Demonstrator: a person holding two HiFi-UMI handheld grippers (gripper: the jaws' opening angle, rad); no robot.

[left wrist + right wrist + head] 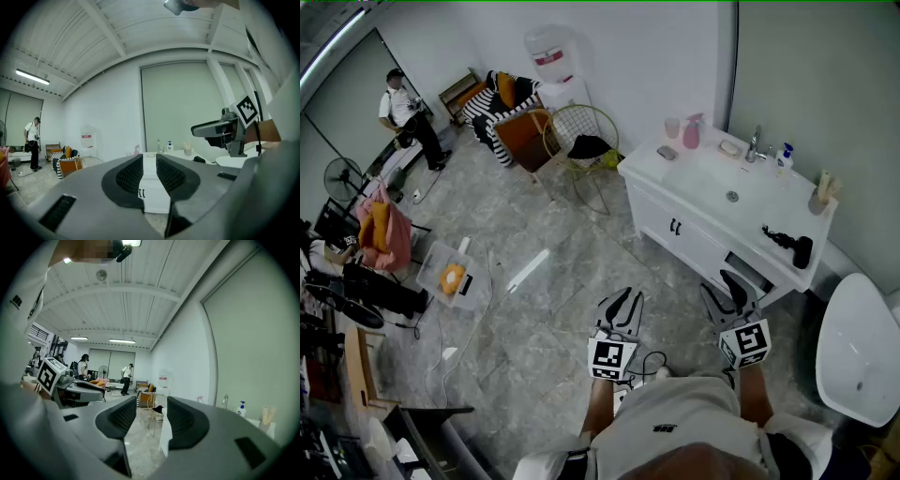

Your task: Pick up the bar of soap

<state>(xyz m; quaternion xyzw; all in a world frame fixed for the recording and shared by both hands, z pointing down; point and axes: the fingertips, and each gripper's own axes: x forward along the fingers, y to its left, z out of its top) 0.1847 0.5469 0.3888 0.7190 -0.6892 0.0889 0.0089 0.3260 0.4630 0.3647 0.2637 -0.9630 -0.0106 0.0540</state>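
Soap bar [730,146] lies in a dish [739,151] on the vanity [694,171].
Only the head view shows it; left gripper [622,294] is narrowly parted and right gripper [724,286] spread wider, both empty.

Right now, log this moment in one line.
soap on counter beside tap, untouched | left gripper open, empty | right gripper open, empty | both over floor, short of counter
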